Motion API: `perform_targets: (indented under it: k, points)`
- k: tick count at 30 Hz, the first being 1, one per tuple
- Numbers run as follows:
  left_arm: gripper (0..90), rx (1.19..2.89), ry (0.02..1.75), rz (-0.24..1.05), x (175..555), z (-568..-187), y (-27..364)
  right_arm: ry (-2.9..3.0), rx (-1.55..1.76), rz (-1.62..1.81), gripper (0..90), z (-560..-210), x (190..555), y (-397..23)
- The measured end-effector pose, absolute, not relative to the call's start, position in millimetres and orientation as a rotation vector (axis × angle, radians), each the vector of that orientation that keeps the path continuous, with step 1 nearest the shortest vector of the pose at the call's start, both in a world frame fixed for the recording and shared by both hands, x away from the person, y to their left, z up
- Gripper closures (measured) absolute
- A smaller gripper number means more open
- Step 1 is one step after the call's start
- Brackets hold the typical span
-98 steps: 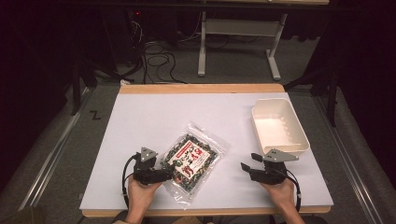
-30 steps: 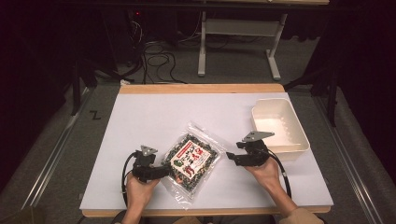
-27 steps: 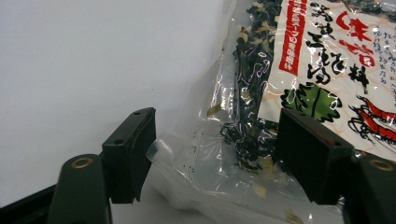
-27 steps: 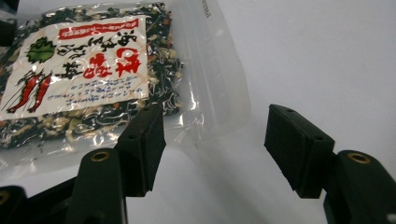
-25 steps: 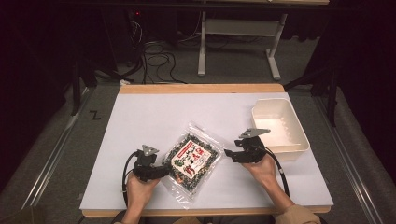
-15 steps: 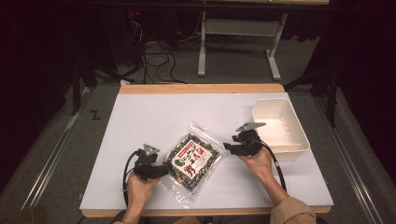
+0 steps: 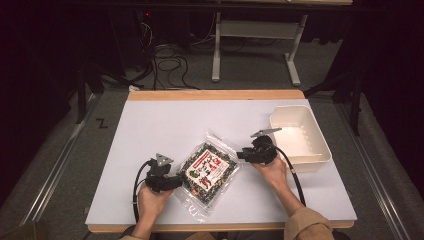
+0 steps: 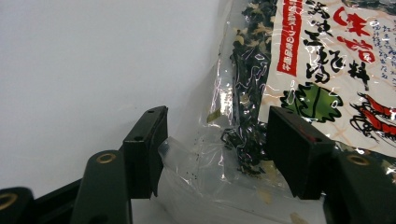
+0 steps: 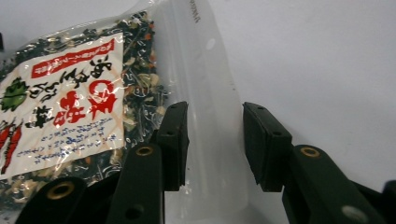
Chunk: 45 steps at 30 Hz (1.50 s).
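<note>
A clear bag of dark dried seaweed mix with a red-and-white label (image 7: 207, 170) lies flat on the white table (image 7: 200, 120), near the front middle. My left gripper (image 7: 176, 180) is at the bag's left corner. In the left gripper view it (image 8: 215, 135) stands open, its jaws either side of the bag's (image 8: 322, 70) clear corner. My right gripper (image 7: 240, 154) is at the bag's right edge. In the right gripper view it (image 9: 215, 135) is open around the bag's (image 9: 79, 93) clear sealed strip, which lies between the jaws.
A white plastic tub (image 7: 300, 137) stands at the table's right side, just behind my right hand. A wooden strip (image 7: 215, 95) edges the far side of the table. Beyond it are cables and a desk frame on the floor.
My right gripper has moved left, from beside the tub to the bag's right edge. The left gripper and the bag have stayed put.
</note>
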<state>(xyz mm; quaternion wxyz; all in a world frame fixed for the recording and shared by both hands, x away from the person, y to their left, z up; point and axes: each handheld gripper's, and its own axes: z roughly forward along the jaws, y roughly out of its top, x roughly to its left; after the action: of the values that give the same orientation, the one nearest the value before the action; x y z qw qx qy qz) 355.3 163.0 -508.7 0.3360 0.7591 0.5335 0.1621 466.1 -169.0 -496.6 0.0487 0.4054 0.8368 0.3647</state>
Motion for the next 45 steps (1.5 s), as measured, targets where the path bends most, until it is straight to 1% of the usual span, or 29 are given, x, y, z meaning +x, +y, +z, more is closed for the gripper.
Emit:
perform_targets:
  k: [5,9,10,11,12,21,25,26,28,32,36,39,45]
  points:
    - [41.2,1.981,1.381,0.425,354.9,-509.3,161.9,2.570,1.250,1.141,67.8,-498.6,466.2,-167.0]
    - [41.4,1.976,1.380,0.423,354.9,-509.8,162.0,2.581,1.261,1.165,75.2,-496.9,466.2,-168.1]
    - [41.4,1.976,1.378,0.424,354.9,-510.1,161.8,2.587,1.267,1.183,78.2,-496.6,466.8,-169.7]
    - [41.5,1.976,1.378,0.424,354.9,-510.1,161.8,2.587,1.267,1.183,78.2,-496.6,466.8,-169.7]
    - [41.7,1.975,1.378,0.424,354.9,-510.2,161.7,2.610,1.270,1.190,81.1,-495.9,466.1,-170.3]
    - [43.0,1.971,1.376,0.428,355.5,-511.2,161.2,2.642,1.211,1.141,81.4,-496.3,462.5,-164.2]
    - [43.0,1.970,1.375,0.426,355.6,-511.3,161.3,2.649,1.189,1.124,85.0,-495.4,462.8,-163.9]
    - [42.6,1.972,1.376,0.422,355.9,-511.3,161.3,2.637,1.203,1.123,89.3,-493.9,463.2,-165.1]
    - [42.3,1.971,1.378,0.420,356.3,-511.4,161.4,2.643,1.207,1.116,89.7,-492.8,463.7,-165.7]
    - [38.6,1.970,1.388,0.435,356.1,-510.9,160.2,2.636,1.145,1.075,90.0,-486.9,459.7,-163.5]
    - [32.0,1.957,1.384,0.429,355.8,-508.3,160.7,2.609,1.128,1.139,90.0,-476.1,455.9,-169.6]
    - [28.7,1.959,1.387,0.433,356.3,-508.6,159.2,2.594,1.105,1.138,90.0,-468.4,454.2,-173.1]
    - [25.5,1.924,1.357,0.450,352.7,-503.7,159.9,2.566,1.075,1.154,90.0,-452.2,448.8,-179.8]
